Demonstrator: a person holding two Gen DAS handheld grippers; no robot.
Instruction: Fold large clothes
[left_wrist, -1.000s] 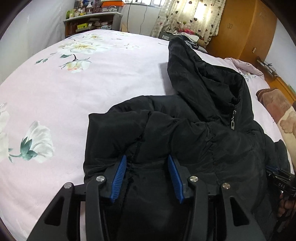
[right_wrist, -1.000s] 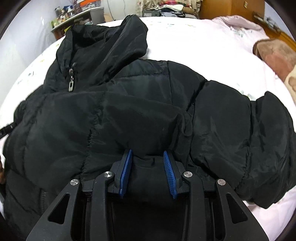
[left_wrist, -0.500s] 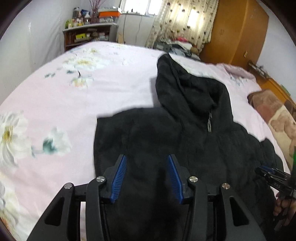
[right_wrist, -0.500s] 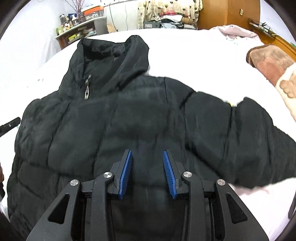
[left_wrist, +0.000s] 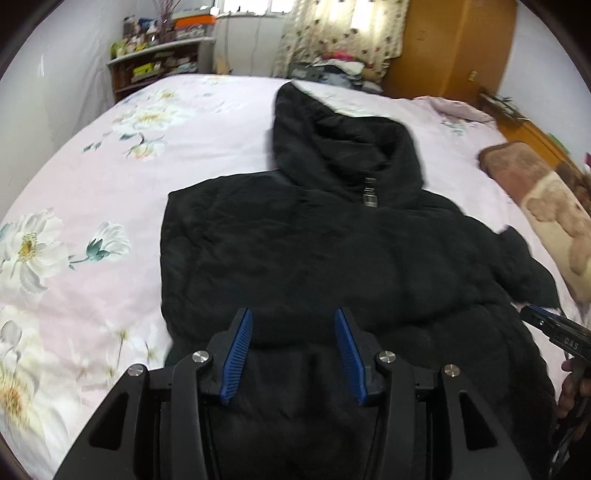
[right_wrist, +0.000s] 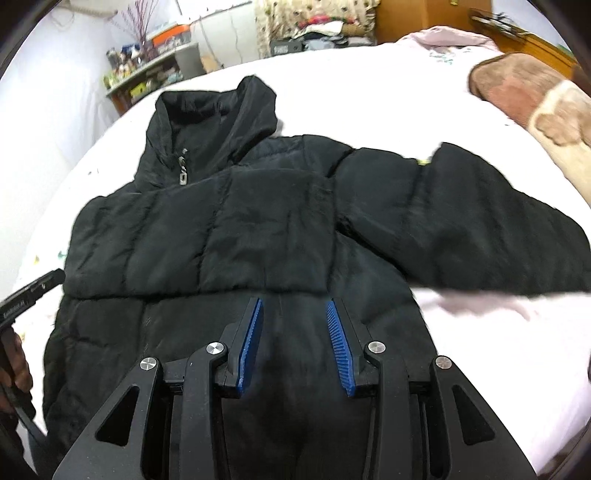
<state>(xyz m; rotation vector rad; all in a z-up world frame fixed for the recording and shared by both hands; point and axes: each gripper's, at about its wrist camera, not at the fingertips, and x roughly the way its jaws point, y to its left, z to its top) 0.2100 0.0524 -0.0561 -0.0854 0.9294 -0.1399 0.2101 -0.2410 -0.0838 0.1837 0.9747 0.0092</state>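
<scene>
A black hooded puffer jacket (left_wrist: 332, 251) lies front up on the bed, its hood (left_wrist: 332, 147) pointing away and its zipper pull (left_wrist: 370, 192) at the collar. My left gripper (left_wrist: 292, 314) has the jacket's near hem bunched between its blue pads; its jaws are opening slightly. On the other side of the hem, my right gripper (right_wrist: 294, 302) is shut on the jacket (right_wrist: 221, 229). One sleeve (right_wrist: 461, 221) stretches out to the right. Each gripper shows at the edge of the other's view, with a hand on it.
The bed (left_wrist: 92, 184) has a pink sheet printed with white flowers. A brown and cream blanket (left_wrist: 535, 192) lies at its right side. Beyond the bed stand a cluttered shelf (left_wrist: 159, 66), curtains and a wooden wardrobe (left_wrist: 454, 48).
Both grippers have drawn back and risen with the hem. The jacket, bunched up a second ago, now lies stretched out and looks farther away, with the right sleeve spread.
</scene>
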